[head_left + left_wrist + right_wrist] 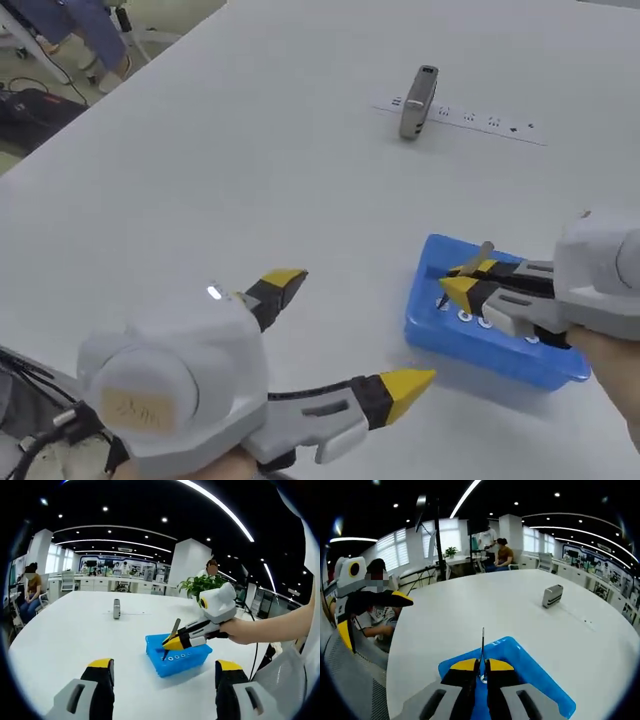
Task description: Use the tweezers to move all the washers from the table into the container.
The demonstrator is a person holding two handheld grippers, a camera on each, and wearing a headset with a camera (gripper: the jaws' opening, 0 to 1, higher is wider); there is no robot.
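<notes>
My left claw (pixel 345 335) is wide open and holds nothing. It hovers over the near left part of the white surface (pixel 250 150). In the left gripper view my own claw (pixel 164 666) has its yellow tips spread far apart, with the blue container (pixel 186 664) between them further out.

A small grey box (pixel 418 100) stands toward the far edge, on a flat white socket strip (pixel 470 118) that runs off to the right. The grey box (pixel 552 596) is also in the right gripper view, well apart from the container.

The container (pixel 500 352) is a shallow blue tray on the near right part of the surface. Washers (pixel 465 316) lie inside it, a row of small pale rings along its near wall, and the washers (pixel 177 656) can be seen in the left gripper view too.

My right claw (pixel 460 290) is over the container, narrow, clamped on the tweezers (pixel 484 254). In the left gripper view the right claw (pixel 172 642) holds the tweezers (pixel 174 629) tilted, with the grey end up and the dark tip down inside the tray near the washers. I can't tell whether the tip touches one. In the right gripper view the tweezers (pixel 482 645) stick straight forward from my claw (pixel 481 664), above the container (pixel 530 672).
</notes>
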